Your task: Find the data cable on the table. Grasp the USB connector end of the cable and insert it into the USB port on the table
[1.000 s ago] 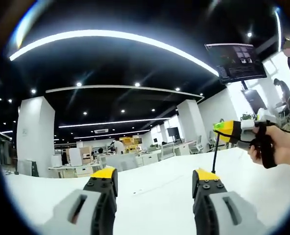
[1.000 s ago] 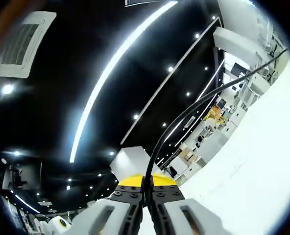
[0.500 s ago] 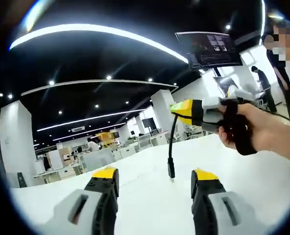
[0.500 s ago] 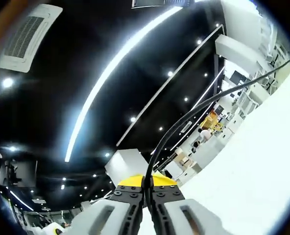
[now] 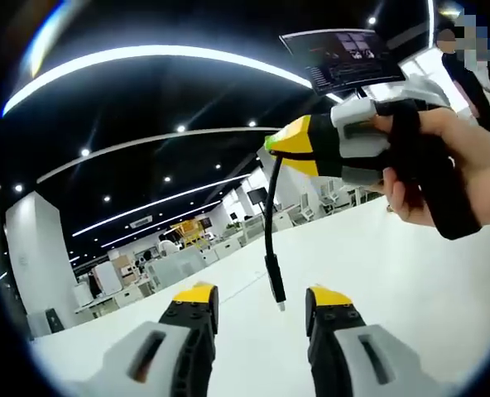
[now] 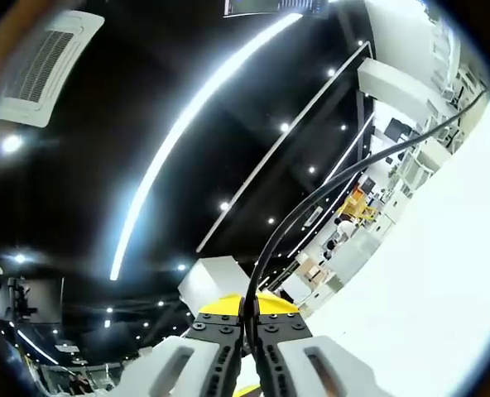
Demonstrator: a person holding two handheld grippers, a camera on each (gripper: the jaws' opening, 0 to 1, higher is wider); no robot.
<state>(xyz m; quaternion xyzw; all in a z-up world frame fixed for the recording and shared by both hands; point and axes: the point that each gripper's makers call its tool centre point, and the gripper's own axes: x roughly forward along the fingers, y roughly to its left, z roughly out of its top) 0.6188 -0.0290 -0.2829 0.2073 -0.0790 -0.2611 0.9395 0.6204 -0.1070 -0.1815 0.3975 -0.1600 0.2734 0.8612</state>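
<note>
Office hall, seen from both hand-held grippers. A dark ceiling [image 5: 187, 107] with long curved light strips spans the upper part of both views. The white worktop [image 5: 419, 289] fills the lower half of the left gripper view and the 4 o'clock sector of the right gripper view [image 6: 427, 273]. A dark monitor [image 5: 344, 58] hangs at 1 o'clock.

At 2 o'clock in the left gripper view a hand [image 5: 456, 165] holds the right gripper [image 5: 271, 149], its jaws clamped on the black data cable [image 5: 269, 219]. The left gripper [image 5: 257, 298] sits at 6 o'clock, jaws apart and holding nothing.

The cable drops from the right gripper. Its USB connector end [image 5: 276, 287] hangs above the worktop, just above and between the left jaw tips. In the right gripper view, the right gripper [image 6: 247, 308] pinches the cable [image 6: 328, 186], which arcs away toward 2 o'clock.
</note>
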